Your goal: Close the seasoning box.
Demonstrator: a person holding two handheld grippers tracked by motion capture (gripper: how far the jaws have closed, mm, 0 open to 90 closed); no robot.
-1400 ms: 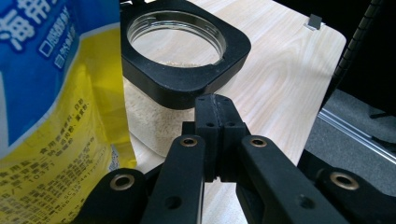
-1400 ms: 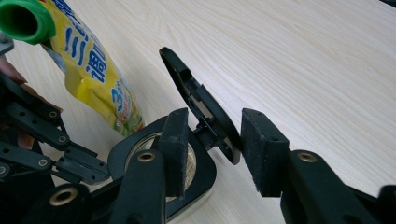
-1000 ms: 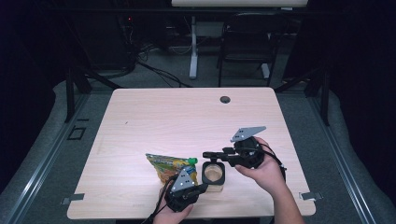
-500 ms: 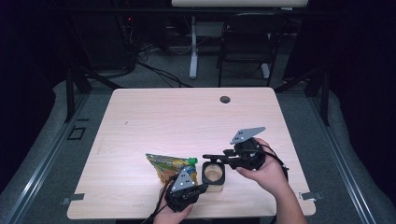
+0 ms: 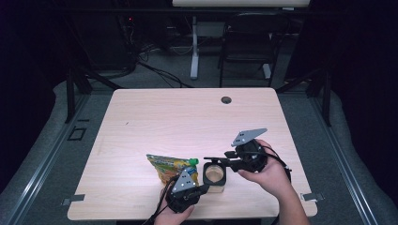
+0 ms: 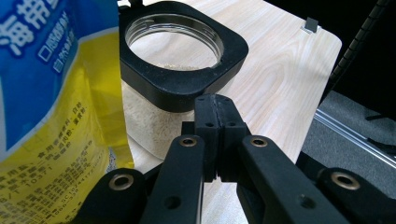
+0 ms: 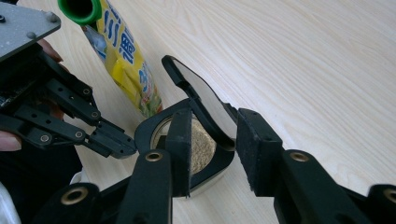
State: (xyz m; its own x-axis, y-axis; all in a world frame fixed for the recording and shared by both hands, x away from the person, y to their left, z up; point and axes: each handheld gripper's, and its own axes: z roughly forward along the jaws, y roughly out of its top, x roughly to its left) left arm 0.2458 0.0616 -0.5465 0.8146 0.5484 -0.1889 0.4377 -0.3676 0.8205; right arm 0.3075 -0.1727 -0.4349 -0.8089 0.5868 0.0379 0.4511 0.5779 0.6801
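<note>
- From the high view: a pale wood counter (image 5: 187,122) has a small jar (image 5: 215,175) with a square black rim near its front edge; a yellow and blue pouch (image 5: 170,167) with a green spout lies just left of the jar; the left claw (image 5: 202,187) sits at the jar's front left side, held by a hand (image 5: 173,216); the right claw (image 5: 211,161) reaches in from the right over the jar's far edge, held by the other hand (image 5: 265,173); a small dark round hole (image 5: 226,100) sits near the far edge of the counter.
- From the left gripper view: the left claw (image 6: 217,105) is clenched, its two jaws pressed together with nothing between them; it sits just in front of the jar's black rim (image 6: 187,79); the jar is open on top; the pouch (image 6: 51,93) stands close on the left.
- From the right gripper view: the right claw (image 7: 215,140) is spread apart around a thin flap lid (image 7: 201,100) that stands up from the jar; I cannot tell if the jaws touch it; tan grains (image 7: 203,147) lie inside the jar; the pouch's green spout (image 7: 80,10) is at the top left.
</note>
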